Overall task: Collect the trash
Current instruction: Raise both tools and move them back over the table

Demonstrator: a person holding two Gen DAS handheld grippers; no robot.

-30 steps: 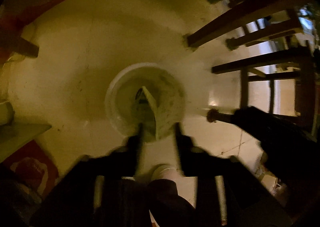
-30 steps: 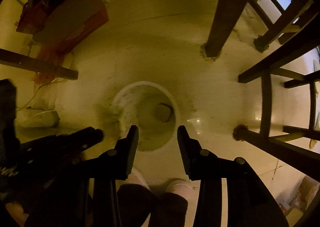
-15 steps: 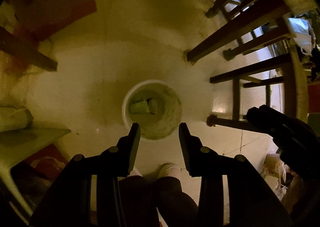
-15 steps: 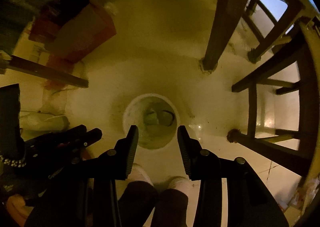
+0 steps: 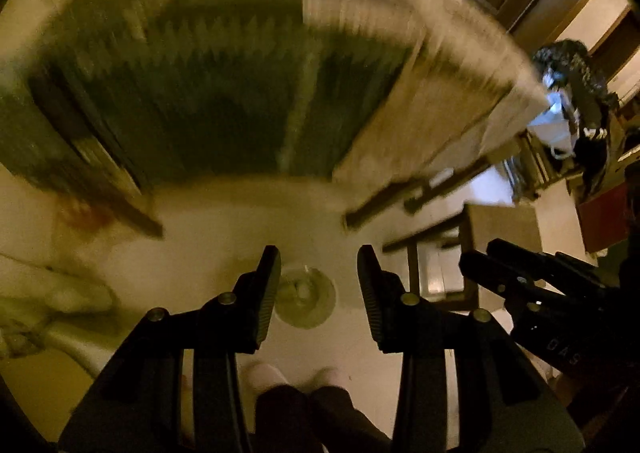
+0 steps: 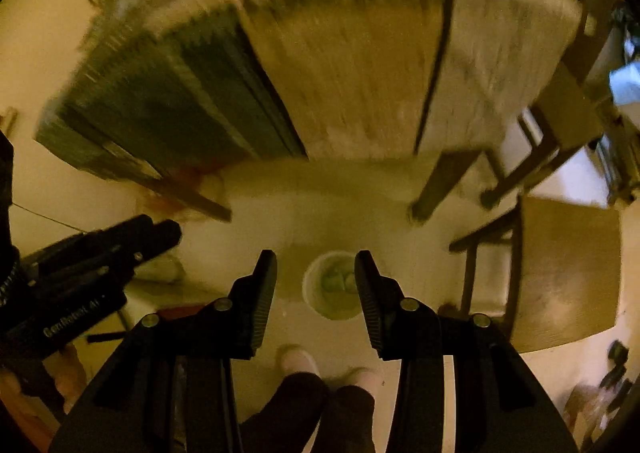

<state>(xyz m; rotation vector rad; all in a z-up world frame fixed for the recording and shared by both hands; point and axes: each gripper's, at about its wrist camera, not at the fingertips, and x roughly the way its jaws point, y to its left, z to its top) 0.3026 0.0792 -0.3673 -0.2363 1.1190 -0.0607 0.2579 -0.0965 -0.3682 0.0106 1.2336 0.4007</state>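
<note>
The white bin [image 6: 332,287] is seen on the pale floor [image 6: 256,221], near the person's feet, with pieces of trash lying inside. It is framed between the fingers of the left gripper [image 5: 318,285] and the right gripper [image 6: 316,285]; both are held apart and empty, probably because the drop is done. A blurred table [image 6: 352,65] lies beyond.

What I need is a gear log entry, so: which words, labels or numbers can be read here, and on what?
"GenRobot AI": pale print on the body of the left claw, seen in the right wrist view.
Pale letters on the body of the right claw, in the left wrist view: turned and too dim to read surely.
Nothing else: the rest is motion-blurred or dark, and no other text shows.
</note>
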